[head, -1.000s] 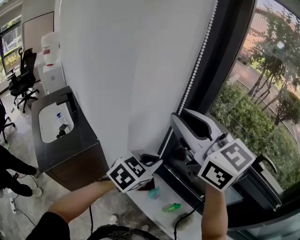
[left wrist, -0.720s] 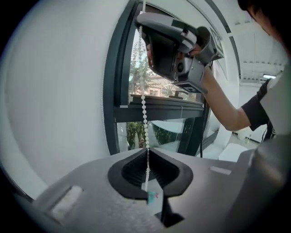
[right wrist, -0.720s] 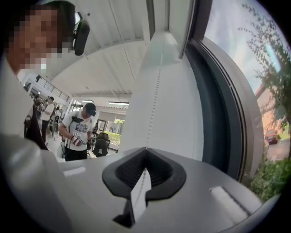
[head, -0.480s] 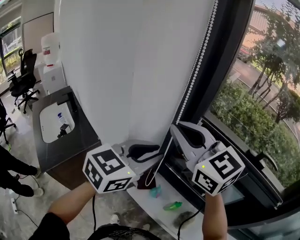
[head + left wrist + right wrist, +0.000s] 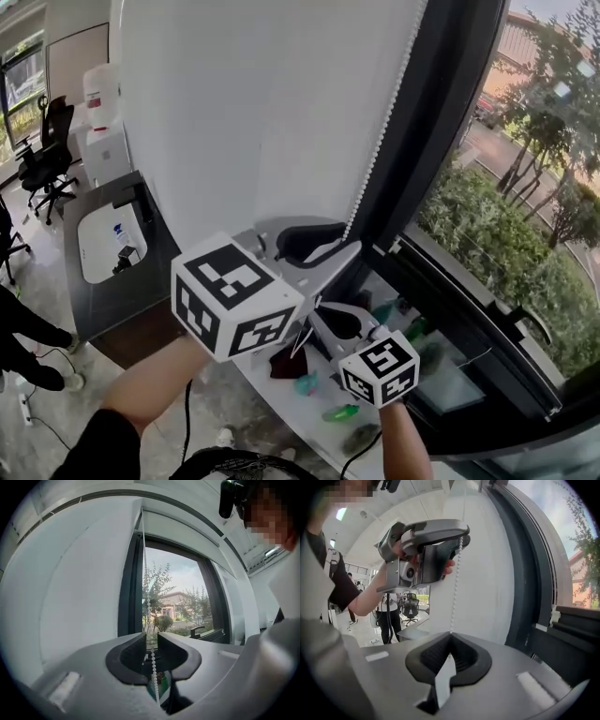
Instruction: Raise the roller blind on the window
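The roller blind [image 5: 272,112] hung over the window [image 5: 525,197], its bead chain [image 5: 456,573] along the blind's right edge. The right gripper [image 5: 449,637], lower, was clenched on the chain to haul it. The higher left gripper [image 5: 151,644] had its jaws just closing, not yet touching the chain between them, likely for the next hold.

We see the bead chain [image 5: 384,122] hang between the roller blind [image 5: 262,112], left, and the window [image 5: 525,187], right, above the sill [image 5: 281,401].
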{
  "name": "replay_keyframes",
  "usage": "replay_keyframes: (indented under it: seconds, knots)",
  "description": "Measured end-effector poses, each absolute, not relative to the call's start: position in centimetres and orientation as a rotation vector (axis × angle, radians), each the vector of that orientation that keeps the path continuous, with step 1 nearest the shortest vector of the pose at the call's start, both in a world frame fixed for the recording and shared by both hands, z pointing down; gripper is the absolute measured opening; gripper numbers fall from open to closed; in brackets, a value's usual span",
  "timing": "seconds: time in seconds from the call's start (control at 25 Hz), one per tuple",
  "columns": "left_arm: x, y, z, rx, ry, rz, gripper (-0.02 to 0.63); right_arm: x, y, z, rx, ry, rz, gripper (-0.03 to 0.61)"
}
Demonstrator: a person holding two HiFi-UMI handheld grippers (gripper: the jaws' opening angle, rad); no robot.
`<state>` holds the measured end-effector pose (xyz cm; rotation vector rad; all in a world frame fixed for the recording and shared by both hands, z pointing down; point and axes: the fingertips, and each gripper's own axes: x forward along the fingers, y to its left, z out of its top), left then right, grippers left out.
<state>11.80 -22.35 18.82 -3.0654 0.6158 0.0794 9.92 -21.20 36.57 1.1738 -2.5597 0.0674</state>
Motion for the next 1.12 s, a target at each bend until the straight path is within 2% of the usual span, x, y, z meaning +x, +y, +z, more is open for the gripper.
replay_keyframes:
  seconds: [0.08, 0.28, 0.36, 0.4, 0.56, 0.8, 1.12]
  knots:
    - [12.2, -21.9, 18.8, -3.082, 0.583, 0.092, 0.006, 10.6, -21.3, 36.6, 1.183, -2.500, 0.014, 0.008]
    - [12.1, -22.1, 19.4, -3.049, 0.605, 0.112, 0.009, 13.6, -20.8, 34.2, 1.225, -2.528, 0.010, 0.029]
    - [12.1, -22.6, 20.8, -3.030, 0.633, 0.064, 0.009, 14.9, -20.6, 30.7, 1.315, -2.690, 0.127, 0.158]
    - [12.1, -22.8, 21.8, -3.036, 0.636, 0.031, 0.009, 15.6, -20.5, 28.8, 1.357, -2.759, 0.176, 0.181]
    - [12.8, -23.2, 27.2, -3.051, 0.658, -0.148, 0.009, 16.1, -20.6, 24.4, 1.422, -2.858, 0.168, 0.136]
    - [13.6, -21.9, 38.7, -3.150, 0.600, -0.543, 0.009, 13.9, -21.3, 25.4, 1.495, -2.773, 0.110, 0.112]
    - [10.8, -22.9, 38.7, -3.118, 0.874, -0.412, 0.012, 13.1, -21.1, 30.5, 1.709, -2.621, 0.138, 0.084]
